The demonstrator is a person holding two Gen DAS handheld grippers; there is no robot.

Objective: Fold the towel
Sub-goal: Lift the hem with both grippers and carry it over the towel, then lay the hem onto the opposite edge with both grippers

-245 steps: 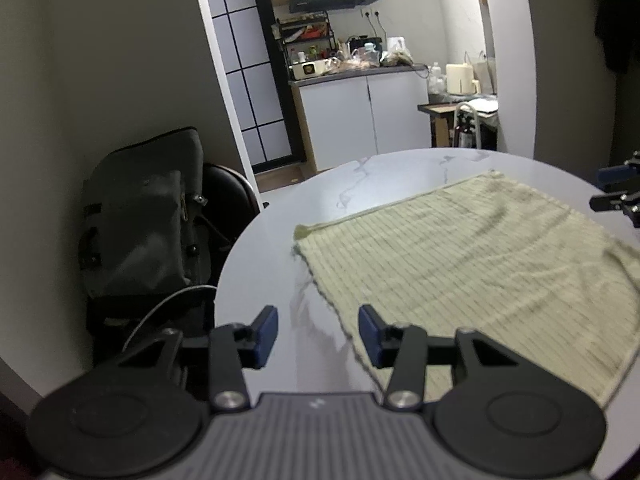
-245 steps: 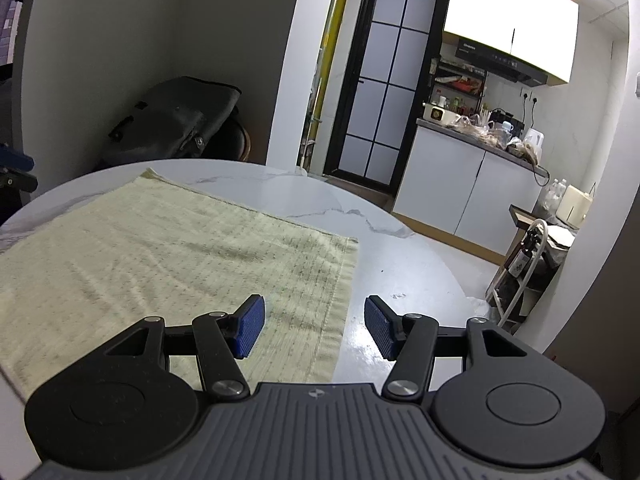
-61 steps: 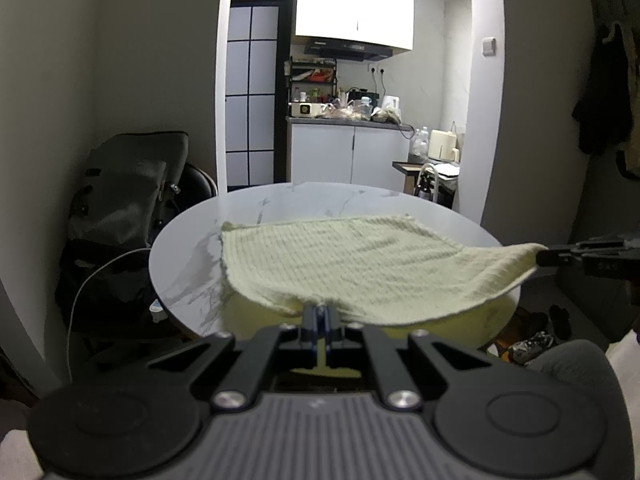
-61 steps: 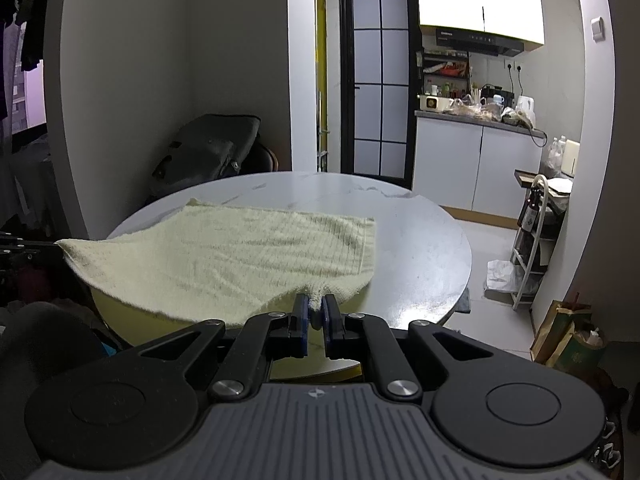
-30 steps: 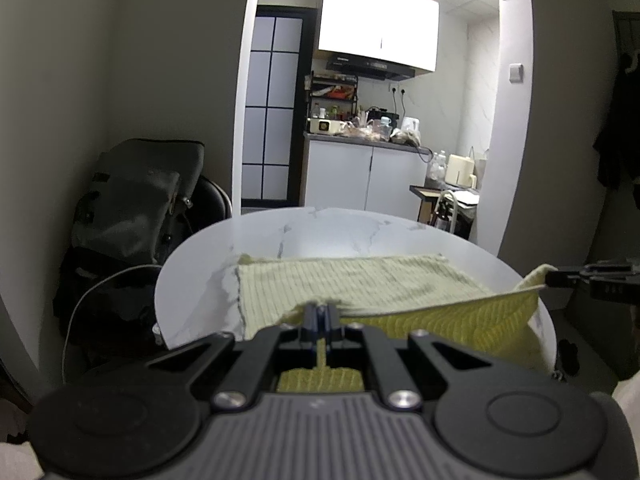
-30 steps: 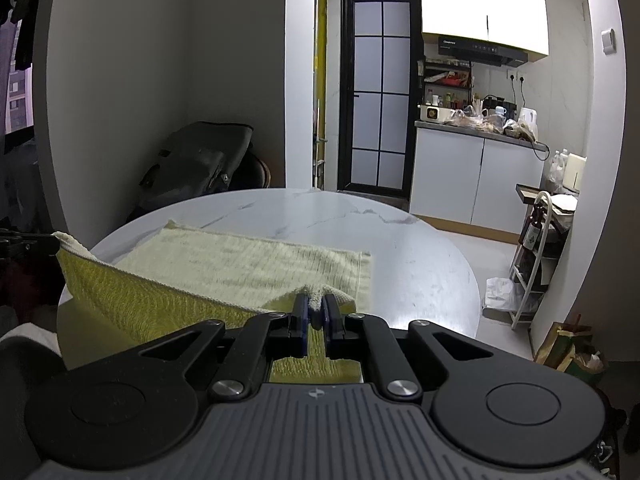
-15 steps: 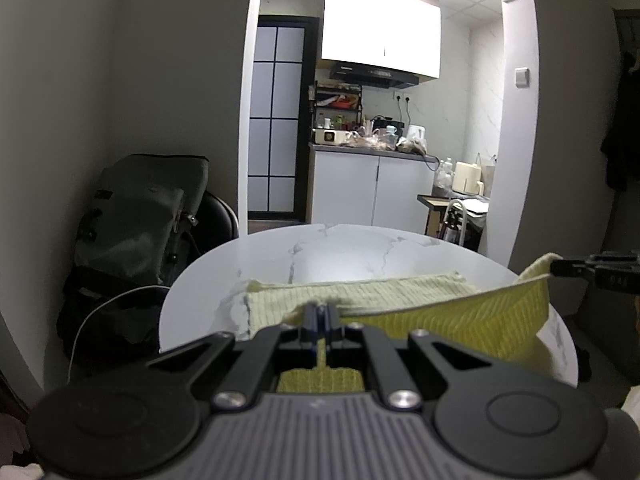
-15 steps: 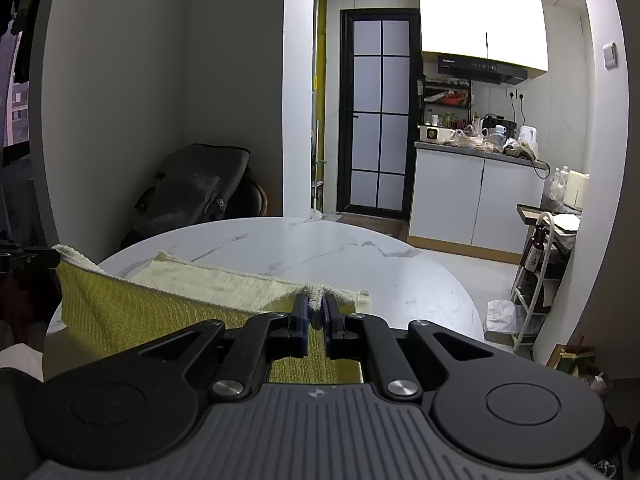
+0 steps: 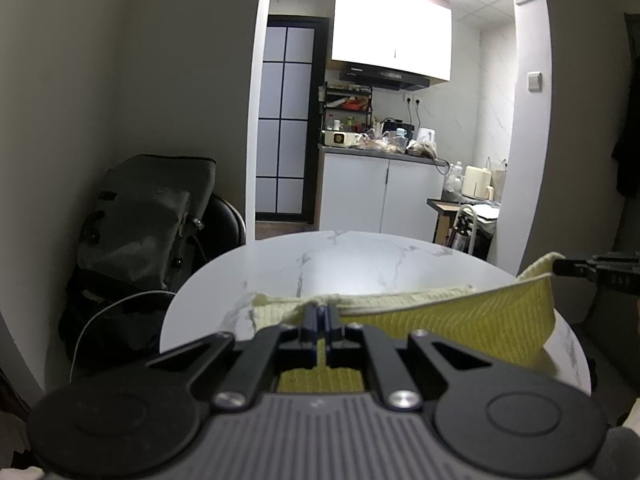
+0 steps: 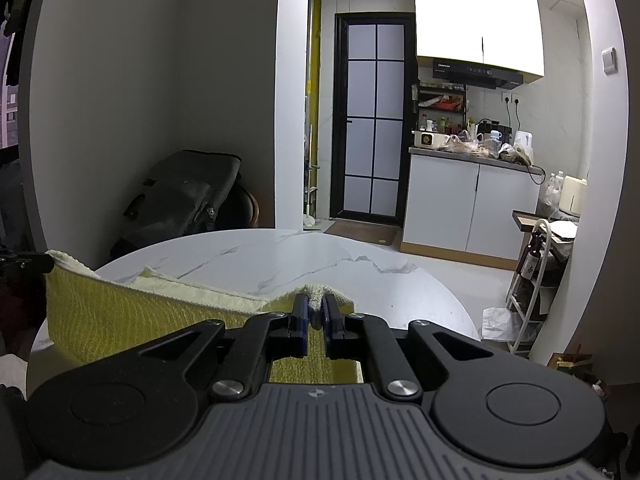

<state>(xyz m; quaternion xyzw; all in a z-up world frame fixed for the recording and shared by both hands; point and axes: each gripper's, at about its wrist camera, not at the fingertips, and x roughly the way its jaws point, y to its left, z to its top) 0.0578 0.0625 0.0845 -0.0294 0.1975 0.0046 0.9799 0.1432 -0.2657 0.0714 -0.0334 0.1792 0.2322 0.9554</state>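
We are looking low across the round table (image 9: 360, 264) from its near edge; both wrist views are sharing the far kitchen (image 10: 472, 200).

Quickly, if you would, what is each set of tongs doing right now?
Left tongs: closed, holding a corner of the towel.
Right tongs: closed, holding the other lifted corner.

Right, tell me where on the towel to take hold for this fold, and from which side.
By its two near corners, coming from the near edge of the table. The left gripper and the right gripper are each shut on one corner of the towel, so its near edge hangs stretched between them, while the far part lies flat on the marble.
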